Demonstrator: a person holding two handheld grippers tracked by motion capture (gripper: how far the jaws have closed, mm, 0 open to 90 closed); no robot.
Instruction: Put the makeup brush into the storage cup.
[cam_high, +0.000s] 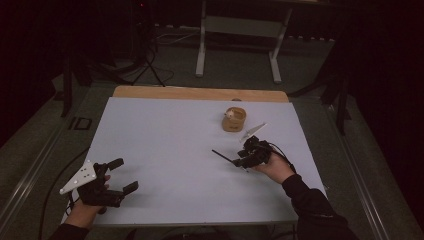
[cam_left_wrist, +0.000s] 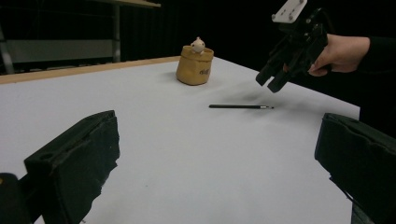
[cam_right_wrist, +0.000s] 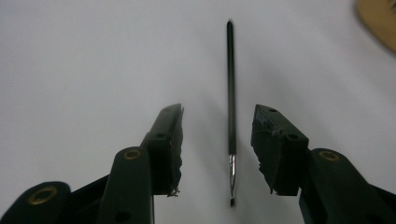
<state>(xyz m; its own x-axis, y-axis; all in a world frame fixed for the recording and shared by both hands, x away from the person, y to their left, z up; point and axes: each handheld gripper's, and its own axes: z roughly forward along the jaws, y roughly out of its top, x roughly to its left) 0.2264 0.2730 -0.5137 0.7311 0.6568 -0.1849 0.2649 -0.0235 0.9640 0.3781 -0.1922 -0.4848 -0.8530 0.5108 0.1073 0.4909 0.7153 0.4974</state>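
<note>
A thin black pen (cam_high: 223, 156) lies flat on the white table cover (cam_high: 165, 145), its metal tip towards my right gripper. My right gripper (cam_high: 240, 157) hovers just above the pen's tip end, tilted down and open. In the right gripper view the pen (cam_right_wrist: 230, 93) runs away between the spread jaws of that gripper (cam_right_wrist: 218, 114), touching neither. My left gripper (cam_high: 127, 174) rests at the near left, open and empty. Its view shows the wide jaws of the left gripper (cam_left_wrist: 217, 119), the pen (cam_left_wrist: 240, 107) and the right gripper (cam_left_wrist: 268, 85) beyond.
A small tan pouch-like cup (cam_high: 234, 119) with a little white figure in it stands behind the pen; it also shows in the left gripper view as the cup (cam_left_wrist: 194, 65). A wooden table edge (cam_high: 200, 93) runs along the back. Dark floor and a stand lie beyond.
</note>
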